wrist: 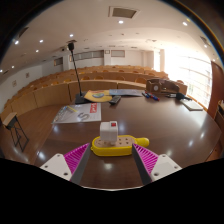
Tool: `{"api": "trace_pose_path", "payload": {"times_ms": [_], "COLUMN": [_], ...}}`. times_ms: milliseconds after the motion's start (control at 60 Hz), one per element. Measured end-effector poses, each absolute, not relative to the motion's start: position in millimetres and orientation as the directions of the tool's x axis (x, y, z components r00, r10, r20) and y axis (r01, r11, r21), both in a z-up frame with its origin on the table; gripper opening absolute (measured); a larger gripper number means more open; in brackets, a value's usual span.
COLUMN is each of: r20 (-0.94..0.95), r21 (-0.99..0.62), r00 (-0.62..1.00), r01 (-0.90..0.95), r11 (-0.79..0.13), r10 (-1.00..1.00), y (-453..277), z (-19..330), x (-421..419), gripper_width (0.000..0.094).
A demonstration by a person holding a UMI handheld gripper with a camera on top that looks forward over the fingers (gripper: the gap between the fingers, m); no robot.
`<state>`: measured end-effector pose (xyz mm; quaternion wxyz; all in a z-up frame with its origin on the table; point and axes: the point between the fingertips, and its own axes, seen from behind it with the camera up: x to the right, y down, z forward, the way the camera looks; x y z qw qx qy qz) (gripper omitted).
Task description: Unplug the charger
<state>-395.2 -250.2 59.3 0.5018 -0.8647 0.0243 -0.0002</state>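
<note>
We look along the claw point(109, 160) over a dark, glossy bench point(160, 125) in a large room with curved rows of wooden desks point(50, 92) beyond it and bright windows point(188, 70) off to the right. Just ahead of the claw, and roughly centred between its two fingers, lies a yellow power strip point(120, 145) flat on the bench, its length running crosswise to the fingers. A white charger point(109, 131) with a small red mark on top stands upright, plugged into the left part of that strip.

Farther ahead and to the left we see a sheet of printed paper point(76, 113) lying on the bench. Beyond that, farther across the bench, is a second yellow object point(99, 96) with a dark object beside it; we cannot tell what those are. To the right and well beyond the fingers sits a dark brown boxy item point(165, 88). A thin black microphone stand point(74, 65) rises from the far left part of the bench. Nothing stands between the claw and the charger.

The claw is spread wide, its pink pads point(76, 155) facing each other with empty space between them. It holds nothing and touches nothing; the strip and charger sit just past the fingertips, apart from both.
</note>
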Motion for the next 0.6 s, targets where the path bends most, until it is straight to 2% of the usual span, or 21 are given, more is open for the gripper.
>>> {"api": "trace_pose_path", "payload": {"times_ms": [117, 233, 267, 333, 350, 450, 600], "r20": [-0.019, 0.011, 0.017, 0.007, -0.006, -0.016, 0.000], "r21": [-0.880, -0.876, -0.876, -0.880, -0.883, -0.887, -0.885], "r00": [0.996, 0.993, 0.993, 0.994, 0.995, 0.994, 0.993], "r01": [-0.057, -0.046, -0.043, -0.046, -0.053, -0.065, -0.054], "r11": [-0.471, -0.481, -0.480, -0.473, -0.466, -0.456, -0.463], "r10": [-0.087, -0.116, -0.119, -0.109, -0.103, -0.111, -0.117], "y": [-201.6, -164.0, -158.8, -154.3, -153.3, -154.8, -155.3], "z": [53.2, 37.1, 32.7, 32.4, 33.8, 32.8, 35.0], "x": [-392.0, -392.3, -390.1, -392.2, -395.0, -395.3, -393.5], "gripper_width": [0.0831, 0.0712, 0.0641, 0.0424, 0.0400, 0.0370, 0.0276]}}
